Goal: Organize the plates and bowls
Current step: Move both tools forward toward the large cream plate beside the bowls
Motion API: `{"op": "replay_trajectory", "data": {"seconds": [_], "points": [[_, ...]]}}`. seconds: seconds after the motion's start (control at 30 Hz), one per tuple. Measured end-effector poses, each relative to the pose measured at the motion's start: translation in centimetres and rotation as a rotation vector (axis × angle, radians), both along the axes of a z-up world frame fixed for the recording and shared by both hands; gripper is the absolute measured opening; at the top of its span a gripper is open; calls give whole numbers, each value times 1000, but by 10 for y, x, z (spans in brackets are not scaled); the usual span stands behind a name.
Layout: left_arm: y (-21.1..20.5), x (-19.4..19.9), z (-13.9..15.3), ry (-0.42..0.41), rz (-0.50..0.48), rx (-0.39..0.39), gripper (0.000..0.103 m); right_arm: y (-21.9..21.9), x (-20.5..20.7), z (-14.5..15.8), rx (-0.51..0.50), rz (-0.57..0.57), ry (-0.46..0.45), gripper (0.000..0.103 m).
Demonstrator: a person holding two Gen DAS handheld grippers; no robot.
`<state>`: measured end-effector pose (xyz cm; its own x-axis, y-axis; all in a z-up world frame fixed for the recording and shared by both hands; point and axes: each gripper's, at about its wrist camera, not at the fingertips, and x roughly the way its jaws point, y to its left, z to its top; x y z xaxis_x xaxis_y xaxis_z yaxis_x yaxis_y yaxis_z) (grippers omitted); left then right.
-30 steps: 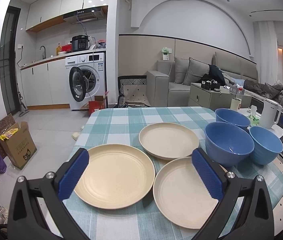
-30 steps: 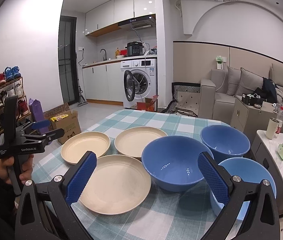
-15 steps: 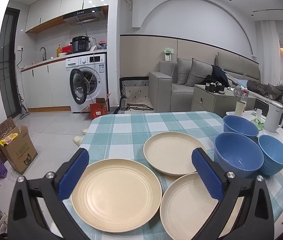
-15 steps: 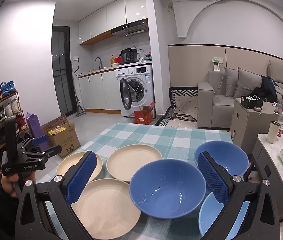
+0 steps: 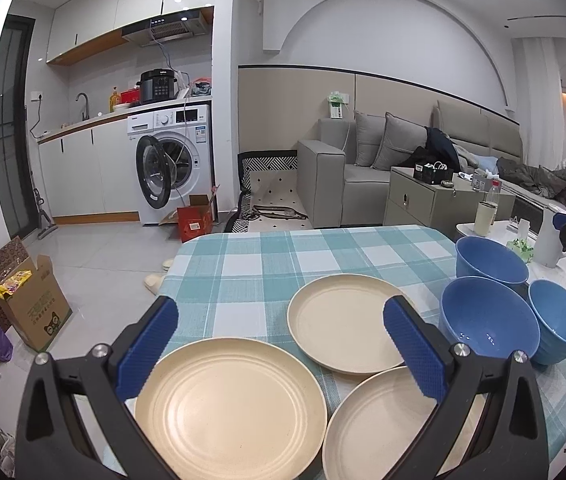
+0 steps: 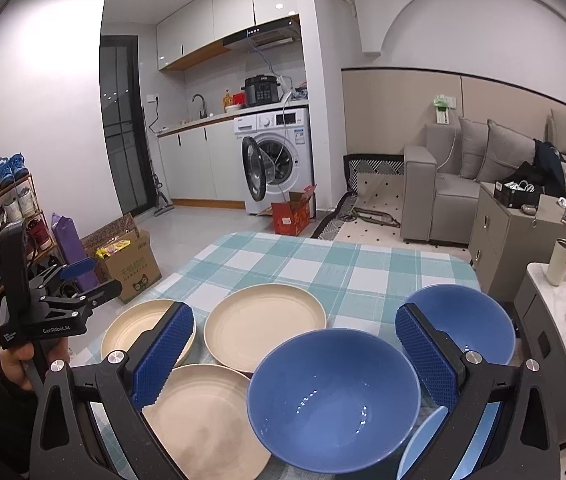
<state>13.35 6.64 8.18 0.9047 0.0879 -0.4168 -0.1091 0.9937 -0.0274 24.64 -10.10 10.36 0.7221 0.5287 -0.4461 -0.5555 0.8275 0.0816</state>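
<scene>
Both tools spread w/ ribbed blue pads, round beige plates, glossy blue bowls

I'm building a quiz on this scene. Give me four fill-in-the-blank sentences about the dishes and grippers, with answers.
1. The number of beige plates on the checked tablecloth is ____.
2. The bowls are coloured ____.
3. The right gripper hovers over a ____.
4. The left gripper has its jaws ____.

Answers: three; blue; bowl; open
</scene>
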Motion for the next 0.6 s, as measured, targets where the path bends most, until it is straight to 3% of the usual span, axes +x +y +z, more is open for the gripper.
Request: {"op": "replay_trajectory", "data": {"seconds": [0.6], "points": [[10,60,-4,136,1,-35,103,47,89,-4,-116,29,203,103]]}}
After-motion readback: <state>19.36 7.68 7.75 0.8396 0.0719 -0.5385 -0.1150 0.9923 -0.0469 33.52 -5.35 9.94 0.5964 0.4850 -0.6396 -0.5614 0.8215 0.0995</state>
